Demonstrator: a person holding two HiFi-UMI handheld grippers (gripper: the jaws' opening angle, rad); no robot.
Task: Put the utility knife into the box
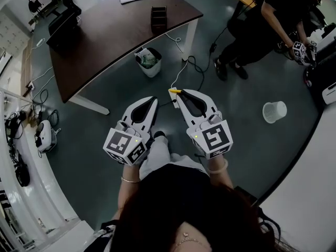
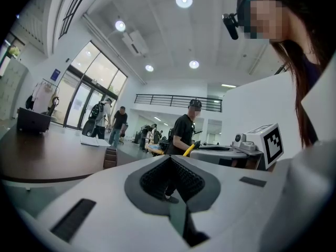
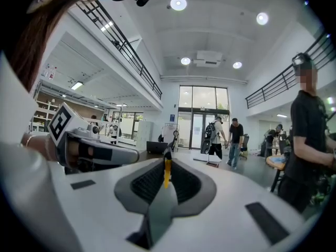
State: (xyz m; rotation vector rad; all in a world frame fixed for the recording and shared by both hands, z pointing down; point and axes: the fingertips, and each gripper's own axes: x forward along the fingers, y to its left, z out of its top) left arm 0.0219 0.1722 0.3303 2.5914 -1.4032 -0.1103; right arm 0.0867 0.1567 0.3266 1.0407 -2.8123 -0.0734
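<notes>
Grey floor (image 1: 247, 83), desk (image 1: 115, 30), right tool (image 1: 177, 94) clamping knife (image 3: 167, 173)

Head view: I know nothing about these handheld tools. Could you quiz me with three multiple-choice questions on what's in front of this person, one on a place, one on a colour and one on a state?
1. Where does the dark box stand?
A. on the brown table
B. on the floor
C. in the person's lap

2. What colour is the utility knife?
A. red
B. yellow
C. blue

3. What state is the right tool in?
A. wide open and empty
B. lying on the table
C. shut on the utility knife

Answers:
1 A: the head view shows the box on the tabletop near its far edge.
2 B: a yellow strip pokes out at the tool's tip in both views.
3 C: the right gripper view shows the jaws closed on the knife.
</notes>
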